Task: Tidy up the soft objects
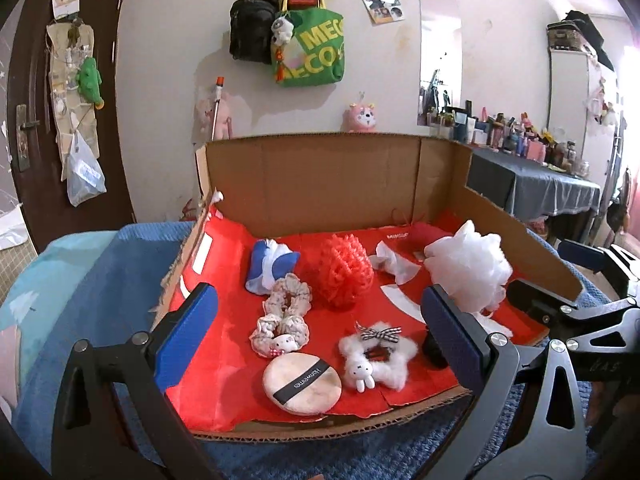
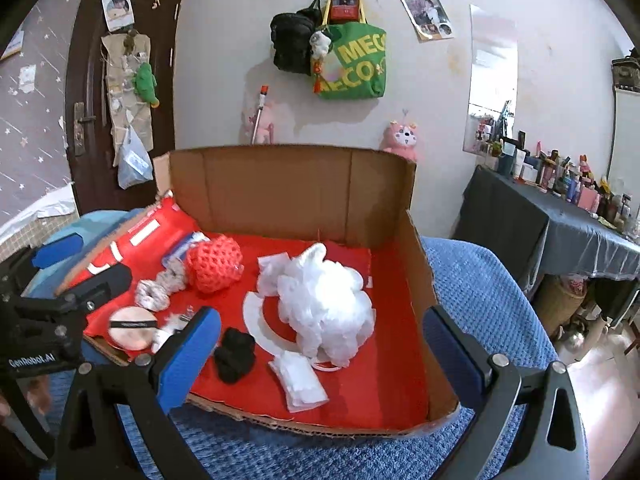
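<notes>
With both grippers, left [image 1: 320,344] and right [image 2: 324,352], spread wide and empty, the fluffy white mesh bath pouf [image 2: 326,308] could snag neighbouring tissues.

Pale, stained wall [image 2: 240,60] at the far side, hung with a green tote bag [image 2: 354,64], a black backpack [image 2: 290,42], photos and a narrow mirror [image 2: 492,80]. Dark wooden door [image 2: 88,80] at far left, carrying a hanging organiser [image 2: 128,92] and a green plush toy, beside purple star-patterned wallpaper [image 2: 36,92]. Table draped in grey cloth [image 2: 532,236] at right, crowded with bottles; blue knitted blanket [image 2: 480,280] in the near part, bright daylight at the far right edge.
</notes>
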Available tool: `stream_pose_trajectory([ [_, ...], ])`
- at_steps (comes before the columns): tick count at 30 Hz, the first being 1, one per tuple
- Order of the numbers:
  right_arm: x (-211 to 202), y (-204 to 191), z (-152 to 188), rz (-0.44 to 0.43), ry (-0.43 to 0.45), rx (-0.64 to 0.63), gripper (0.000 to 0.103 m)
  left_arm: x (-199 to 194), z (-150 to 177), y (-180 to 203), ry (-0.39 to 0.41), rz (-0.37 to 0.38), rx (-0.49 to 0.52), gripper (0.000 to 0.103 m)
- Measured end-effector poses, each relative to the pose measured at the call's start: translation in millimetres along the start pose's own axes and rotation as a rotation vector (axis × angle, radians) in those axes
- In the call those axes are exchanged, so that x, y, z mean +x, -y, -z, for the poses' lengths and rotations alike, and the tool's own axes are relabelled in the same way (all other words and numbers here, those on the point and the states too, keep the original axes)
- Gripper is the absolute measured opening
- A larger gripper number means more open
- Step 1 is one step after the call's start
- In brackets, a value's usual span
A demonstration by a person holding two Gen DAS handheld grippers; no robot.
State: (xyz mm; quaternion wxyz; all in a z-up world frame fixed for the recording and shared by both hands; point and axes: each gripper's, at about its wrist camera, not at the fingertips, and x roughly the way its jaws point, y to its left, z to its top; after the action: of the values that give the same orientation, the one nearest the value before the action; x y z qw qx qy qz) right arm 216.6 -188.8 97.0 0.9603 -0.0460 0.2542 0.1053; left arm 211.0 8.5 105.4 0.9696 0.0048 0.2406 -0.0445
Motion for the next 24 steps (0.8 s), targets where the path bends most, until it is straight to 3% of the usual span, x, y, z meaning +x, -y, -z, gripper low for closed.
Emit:
stream_pose_trajectory([
  [24,30,7,16,-0.007,-0.056,0.045,0.103,32,15,0,-0.095,0.005,-0.001,0.103],
])
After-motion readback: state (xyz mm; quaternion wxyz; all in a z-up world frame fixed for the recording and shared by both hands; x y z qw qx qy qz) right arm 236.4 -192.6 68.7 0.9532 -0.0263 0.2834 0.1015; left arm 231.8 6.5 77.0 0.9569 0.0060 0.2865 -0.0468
